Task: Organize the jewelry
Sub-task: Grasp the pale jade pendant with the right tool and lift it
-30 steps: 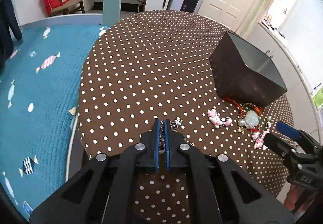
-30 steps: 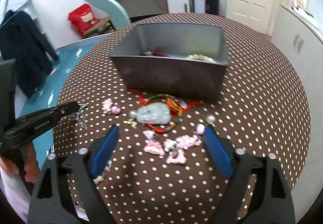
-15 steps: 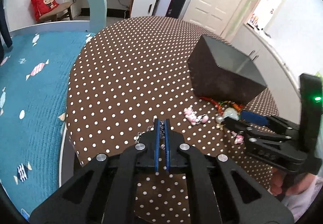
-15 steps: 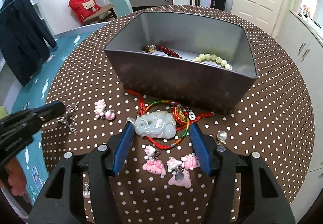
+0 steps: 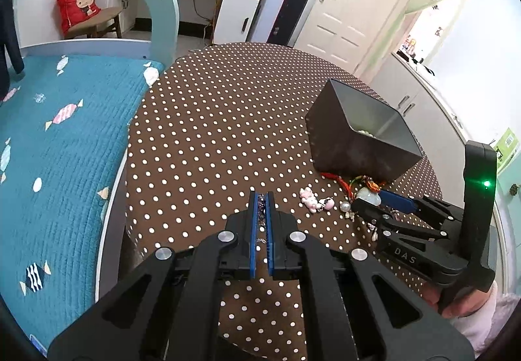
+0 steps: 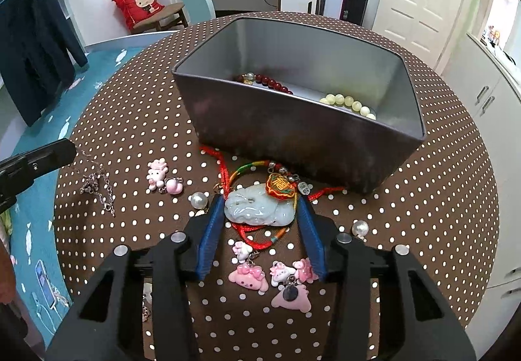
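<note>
Cords (image 6: 242, 170) tangled on the pendant (image 6: 257, 209) could be dragged off the surface (image 6: 439, 198) once the spread right claw (image 6: 259, 230) is pressed together, while the chain (image 6: 97, 185) pinched by the left claw (image 5: 261, 198) could be dropped.

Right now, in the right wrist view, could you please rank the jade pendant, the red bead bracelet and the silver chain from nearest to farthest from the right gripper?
1. Jade pendant, between the right gripper's open fingers.
2. Silver chain, off to the left, hanging from the left gripper.
3. Red bead bracelet, ahead inside the grey box.
</note>
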Demonstrator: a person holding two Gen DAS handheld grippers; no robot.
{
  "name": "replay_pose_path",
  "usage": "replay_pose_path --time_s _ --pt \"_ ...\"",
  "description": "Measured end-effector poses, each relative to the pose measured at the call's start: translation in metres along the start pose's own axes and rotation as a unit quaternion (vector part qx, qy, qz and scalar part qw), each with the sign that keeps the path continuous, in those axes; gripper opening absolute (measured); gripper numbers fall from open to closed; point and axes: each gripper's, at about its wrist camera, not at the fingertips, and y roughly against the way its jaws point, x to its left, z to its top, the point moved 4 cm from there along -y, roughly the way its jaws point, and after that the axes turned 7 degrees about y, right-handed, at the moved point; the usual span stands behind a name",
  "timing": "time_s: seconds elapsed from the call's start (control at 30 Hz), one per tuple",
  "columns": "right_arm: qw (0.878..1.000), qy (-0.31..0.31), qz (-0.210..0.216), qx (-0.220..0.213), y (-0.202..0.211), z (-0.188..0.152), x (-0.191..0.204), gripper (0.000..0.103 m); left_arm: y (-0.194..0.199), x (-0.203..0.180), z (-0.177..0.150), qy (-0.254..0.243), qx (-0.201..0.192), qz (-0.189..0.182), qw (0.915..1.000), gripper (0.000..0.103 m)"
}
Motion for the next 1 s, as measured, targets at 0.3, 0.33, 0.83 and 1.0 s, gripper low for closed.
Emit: replay_pose_path --time_s 0.3,0.33,0.83,1.0 --pt "1.0 -0.015 0.009 0.005 0.006 -0.006 -0.008 0.041 0.005 -0.011 0.003 -0.021 -0.016 -0.013 0.9996 0.004" --pt "1.0 -0.016 0.011 0.003 0.009 -0.007 -0.01 0.041 0.005 -0.013 0.002 -0.024 -0.016 -0.01 0.9995 0.004" --pt "0.997 -0.049 0.027 -0.061 0.055 -0.013 -0.039 0.041 -0.005 -0.038 0.01 -0.05 -0.012 -0.021 0.9985 0.004" --pt "0.993 -0.059 0.021 -0.095 0.077 -0.005 -0.055 0.041 0.006 -0.063 0.031 -0.076 -0.03 -0.042 0.9958 0.004"
